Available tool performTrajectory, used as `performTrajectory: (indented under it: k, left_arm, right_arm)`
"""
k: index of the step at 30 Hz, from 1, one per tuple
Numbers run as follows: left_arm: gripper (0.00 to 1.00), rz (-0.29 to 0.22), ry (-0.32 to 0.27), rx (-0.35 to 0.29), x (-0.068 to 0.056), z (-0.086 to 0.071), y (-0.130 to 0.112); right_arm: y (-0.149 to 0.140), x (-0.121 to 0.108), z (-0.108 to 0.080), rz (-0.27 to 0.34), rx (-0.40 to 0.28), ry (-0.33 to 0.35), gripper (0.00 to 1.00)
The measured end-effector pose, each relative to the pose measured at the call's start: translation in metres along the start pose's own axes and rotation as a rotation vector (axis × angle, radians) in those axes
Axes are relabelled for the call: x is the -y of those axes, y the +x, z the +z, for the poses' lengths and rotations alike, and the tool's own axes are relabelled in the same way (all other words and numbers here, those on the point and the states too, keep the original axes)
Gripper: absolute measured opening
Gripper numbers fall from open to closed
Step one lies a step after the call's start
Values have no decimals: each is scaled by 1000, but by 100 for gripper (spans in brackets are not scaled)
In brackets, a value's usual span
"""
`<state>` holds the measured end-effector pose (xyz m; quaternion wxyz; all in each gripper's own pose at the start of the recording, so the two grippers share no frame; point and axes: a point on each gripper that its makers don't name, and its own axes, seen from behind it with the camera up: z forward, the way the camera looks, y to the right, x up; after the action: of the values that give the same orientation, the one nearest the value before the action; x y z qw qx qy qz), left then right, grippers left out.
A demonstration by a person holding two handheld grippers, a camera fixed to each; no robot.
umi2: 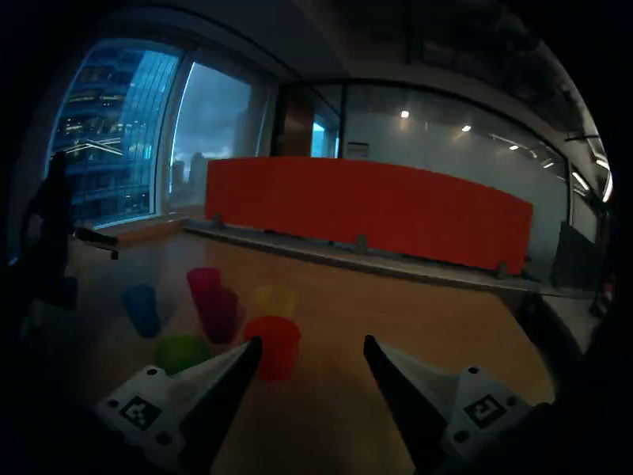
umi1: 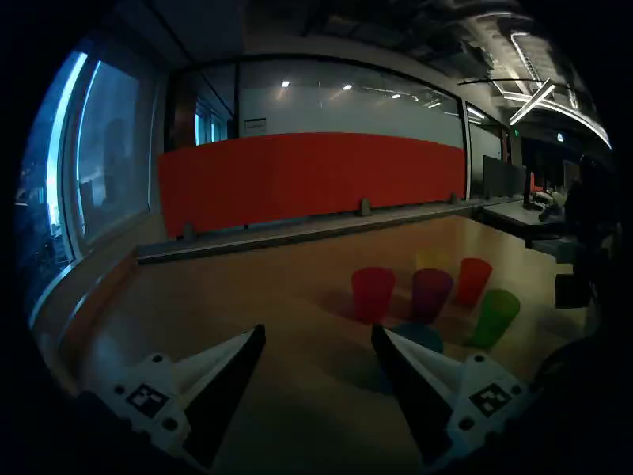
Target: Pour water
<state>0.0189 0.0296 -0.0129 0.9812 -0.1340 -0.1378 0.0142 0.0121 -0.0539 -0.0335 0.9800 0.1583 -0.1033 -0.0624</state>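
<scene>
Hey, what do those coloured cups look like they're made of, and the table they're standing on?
The coloured cups look like thin, slightly translucent plastic. Their colours are even and bright, and their walls seem to let some light through. The table looks like wood or a wood-look laminate. It is a warm brown, smooth, with a soft sheen. The dim light leaves it open which of the two it is.

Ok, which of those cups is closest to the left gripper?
The blue cup, partly behind a finger of the left gripper; the red cup, purple cup and green cup stand farther back.
</scene>
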Motion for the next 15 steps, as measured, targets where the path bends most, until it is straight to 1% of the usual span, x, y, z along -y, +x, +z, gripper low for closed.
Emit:
performTrajectory:
  k: [2,5,11,15]
  left_arm:
    - [100,-15,5,-22,-1,0,5]
    - [100,-23,21,-54,-1,1,12]
    - [100,-27,81,-122,5,1,25]
    - [100,-38,114,-172,7,-1,36]
  right_arm:
    - [6,-5,1,13,-28,-33,99]
    - [11,-12,3,20,-58,-76,99]
    - [16,-28,6,26,-108,-164,99]
    - [24,-37,5,51,-146,-220,99]
